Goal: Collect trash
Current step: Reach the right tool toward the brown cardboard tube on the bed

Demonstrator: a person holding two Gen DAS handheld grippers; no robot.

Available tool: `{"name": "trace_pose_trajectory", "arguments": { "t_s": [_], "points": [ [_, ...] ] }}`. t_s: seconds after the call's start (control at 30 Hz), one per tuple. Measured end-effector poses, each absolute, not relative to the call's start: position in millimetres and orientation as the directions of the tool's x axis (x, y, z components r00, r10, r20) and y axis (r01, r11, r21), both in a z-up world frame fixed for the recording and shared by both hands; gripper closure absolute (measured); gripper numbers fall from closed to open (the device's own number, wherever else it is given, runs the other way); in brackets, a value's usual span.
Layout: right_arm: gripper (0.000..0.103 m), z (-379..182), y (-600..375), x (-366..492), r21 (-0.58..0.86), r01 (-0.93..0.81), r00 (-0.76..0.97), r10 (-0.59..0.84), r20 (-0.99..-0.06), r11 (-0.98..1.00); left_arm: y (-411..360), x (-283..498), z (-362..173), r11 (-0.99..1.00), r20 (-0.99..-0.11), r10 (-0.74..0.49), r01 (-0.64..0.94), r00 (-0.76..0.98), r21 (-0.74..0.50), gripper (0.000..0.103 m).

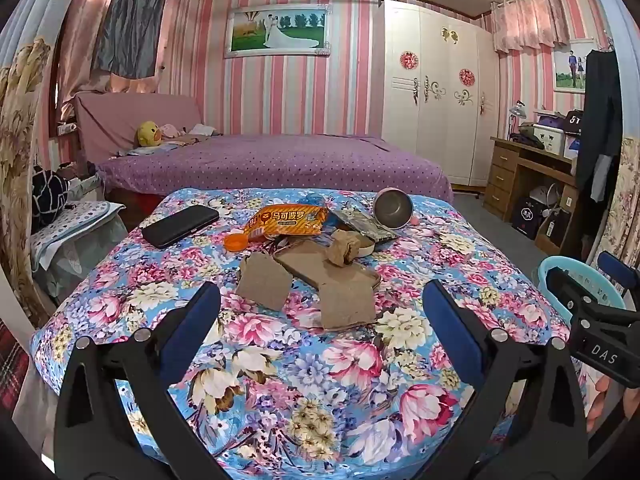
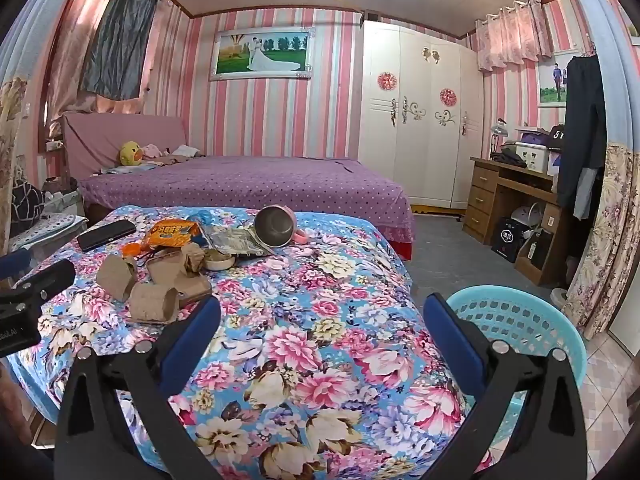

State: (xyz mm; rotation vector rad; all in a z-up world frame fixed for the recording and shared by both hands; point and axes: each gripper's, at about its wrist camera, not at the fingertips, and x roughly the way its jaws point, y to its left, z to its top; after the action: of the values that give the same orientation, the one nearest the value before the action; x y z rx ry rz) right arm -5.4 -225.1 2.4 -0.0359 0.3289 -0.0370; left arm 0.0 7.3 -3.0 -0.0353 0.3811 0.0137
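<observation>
Left and right wrist views over a floral-covered table (image 1: 320, 380). My left gripper (image 1: 320, 312) stood with its jaws wide apart and nothing between them, low in the frame; ahead of it, at frame centre, lay the trash. Nearest were two torn cardboard pieces (image 1: 266, 282), lying flat, with a long cardboard strip (image 1: 320, 264) behind them, its long axis running from upper left to lower right of the left view. A crumpled cardboard wad (image 1: 343, 251) rested on that strip. Above these lay an orange snack wrapper (image 1: 286, 221), its long axis roughly horizontal in the frame, printed face up, and to its right a flattened silver packet (image 1: 362, 224). A metal cup (image 1: 393, 206) lay tipped on its side at upper centre-right, its mouth turned toward the camera; in the right view its pink handle was seen at lower right of the cup. A black phone (image 1: 180, 226) lay at centre left, its long axis rising toward the upper right. My right gripper (image 2: 322, 316) likewise had its jaws spread and empty, over bare cloth; the trash sat at centre left of that view. A turquoise basket (image 2: 520, 320) stood off the table's edge at lower right. A purple bed (image 2: 248, 184) lay beyond.
</observation>
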Motion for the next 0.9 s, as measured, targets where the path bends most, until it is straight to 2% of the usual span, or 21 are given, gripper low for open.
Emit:
{"name": "trace_pose_trajectory", "arguments": {
  "t_s": [0.3, 0.47, 0.63, 0.73, 0.9],
  "points": [
    [0.004, 6, -229, 5, -0.015, 0.034, 0.938, -0.038, -0.346, 0.999, 10, 10, -6, 1.0, -0.399, 0.009, -0.013, 0.917, -0.006, 0.005],
    [0.004, 28, -243, 22, 0.004, 0.056, 0.949, -0.052, -0.31, 0.998, 13, 28, 6, 1.0, -0.413, 0.003, 0.004, 0.911, 0.016, 0.005],
    [0.004, 48, -241, 51, -0.002, 0.103, 0.952, -0.1, -0.29, 0.995, 24, 59, 22, 0.999, -0.438, -0.032, 0.026, 0.899, -0.018, 0.005],
    [0.004, 48, -244, 74, 0.019, 0.115, 0.947, -0.104, -0.303, 0.993, 38, 76, 19, 1.0, -0.466, -0.018, 0.015, 0.885, -0.011, 0.005],
    [0.004, 12, -244, 95, 0.023, 0.111, 0.912, -0.093, -0.4, 0.994, 72, 91, -7, 0.998, -0.508, 0.029, -0.054, 0.861, -0.033, 0.005]
  ]
}}
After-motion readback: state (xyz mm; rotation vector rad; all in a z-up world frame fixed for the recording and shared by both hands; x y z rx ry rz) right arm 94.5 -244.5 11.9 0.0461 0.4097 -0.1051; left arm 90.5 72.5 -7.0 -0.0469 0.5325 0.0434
